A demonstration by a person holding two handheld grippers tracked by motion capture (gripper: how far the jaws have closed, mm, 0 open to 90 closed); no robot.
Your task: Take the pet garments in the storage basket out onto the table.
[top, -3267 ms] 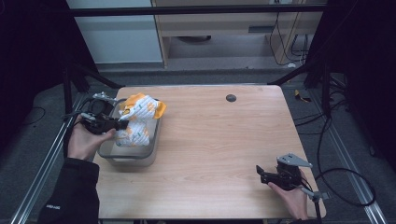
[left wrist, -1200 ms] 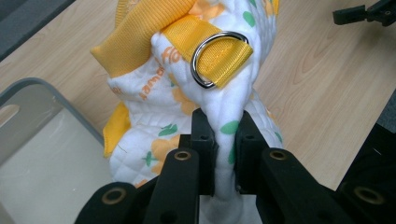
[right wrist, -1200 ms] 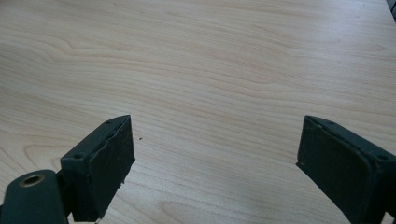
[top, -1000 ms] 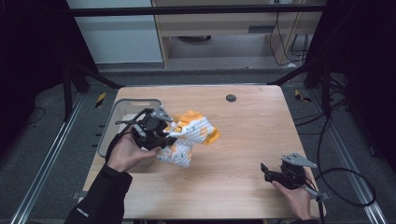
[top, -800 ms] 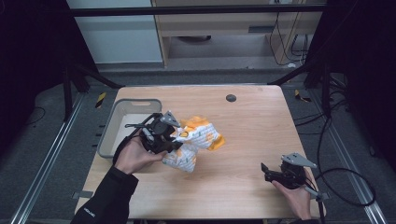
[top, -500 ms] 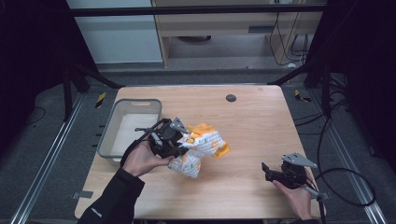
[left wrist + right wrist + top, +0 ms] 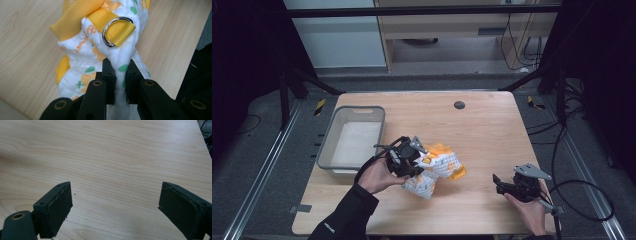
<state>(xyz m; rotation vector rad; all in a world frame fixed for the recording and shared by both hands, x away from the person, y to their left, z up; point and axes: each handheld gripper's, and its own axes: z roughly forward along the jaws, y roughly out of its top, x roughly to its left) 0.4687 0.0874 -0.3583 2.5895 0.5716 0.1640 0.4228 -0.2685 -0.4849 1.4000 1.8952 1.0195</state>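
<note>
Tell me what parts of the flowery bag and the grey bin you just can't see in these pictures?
- Flowery bag: in the high view its near end is hidden by the left gripper and hand.
- In the left gripper view, the pinched fold runs behind the black jaws; the printed words are cut off by folds.
- Metal ring: too small to find in the high view.
- Grey bin: its near corner sits behind the gripper's cable.

A lab: framed wooden table [image 7: 492,125] (cables [image 7: 579,200] trailing around).

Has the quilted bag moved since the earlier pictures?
Yes. The quilted bag, pinched in the left gripper, has left the grey bin and moved right, toward the table's middle.
</note>
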